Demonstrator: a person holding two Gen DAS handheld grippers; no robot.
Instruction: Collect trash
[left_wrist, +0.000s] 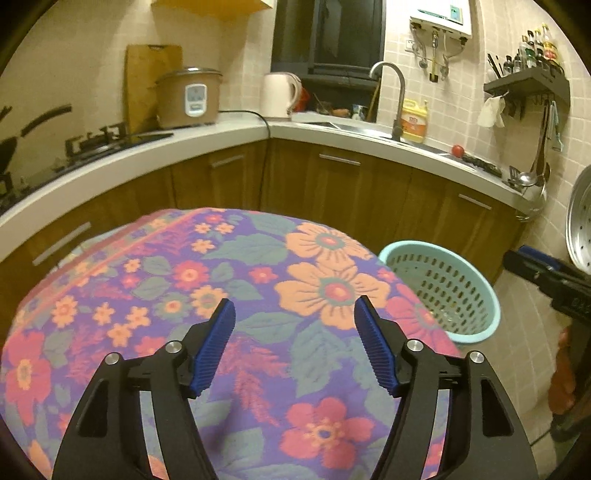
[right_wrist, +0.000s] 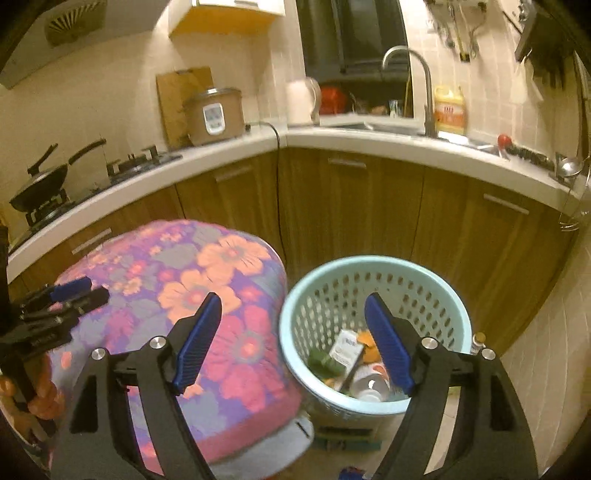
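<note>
Blue ribbed pads line both sets of jaws, and both sets stand spread wide with nothing between them. The left gripper (left_wrist: 294, 345) hangs over the flowered cloth (left_wrist: 258, 295) that covers the desk; the right gripper (right_wrist: 293, 341) hangs past the cloth's edge, its right pad over the mouth of the pale turquoise basket (right_wrist: 439, 291) on the floor just beside the desk.

As for progress, the job looks nearly or wholly finished. The trash (right_wrist: 354, 360) lies in the bottom of the basket: a small white carton, something green, orange scraps, and what seems a clear plastic cup or bottle. No litter shows on the part of the cloth that either camera covers, though each gripper hides a strip of it, so I would not swear to the near edge. Something green and something blue lie on the floor at the basket's foot, too cut off to name; they may need picking up.

Only the right wrist view looks down into the basket and shows the contents. From the left wrist view the basket's inside appears almost bare, mostly its perforated far wall. That view gives the wider sweep of the cloth and shows the right gripper at its right edge.
</note>
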